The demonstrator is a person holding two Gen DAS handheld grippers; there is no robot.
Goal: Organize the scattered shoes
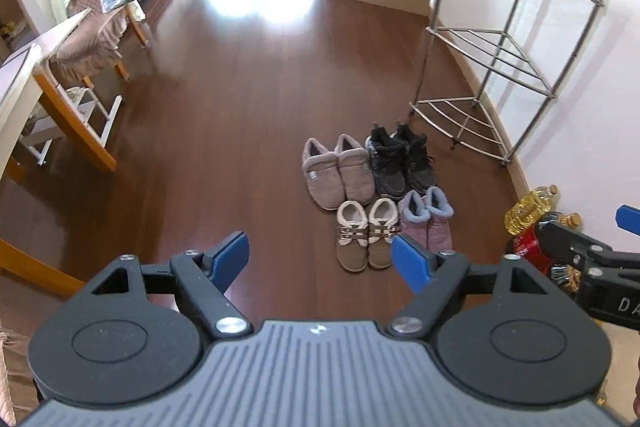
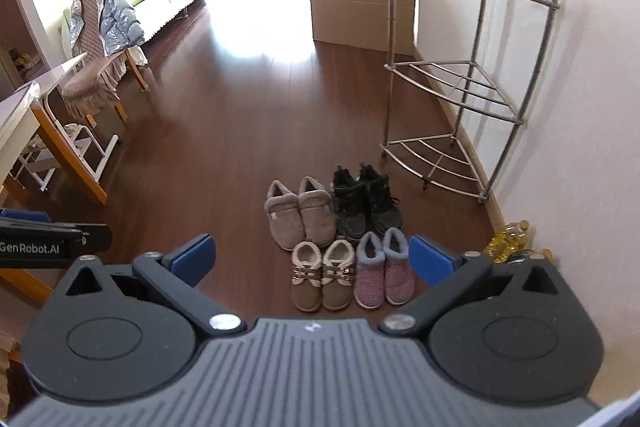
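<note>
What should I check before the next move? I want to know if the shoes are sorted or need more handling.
1. Left gripper open and holding nothing: ok.
2. Right gripper open and holding nothing: ok.
3. Pairs side by side on the floor: ok. Grey slippers beside black sneakers in the far row; brown strap shoes beside pink boots in the near row.
4. Toes of all pairs pointing towards the cameras: ok.
5. Stray shoes elsewhere on the floor: none in view, but behind the grippers cannot tell.
6. Shoes on the metal rack: not ok if that is the goal; its shelves hold no shoes.
</note>
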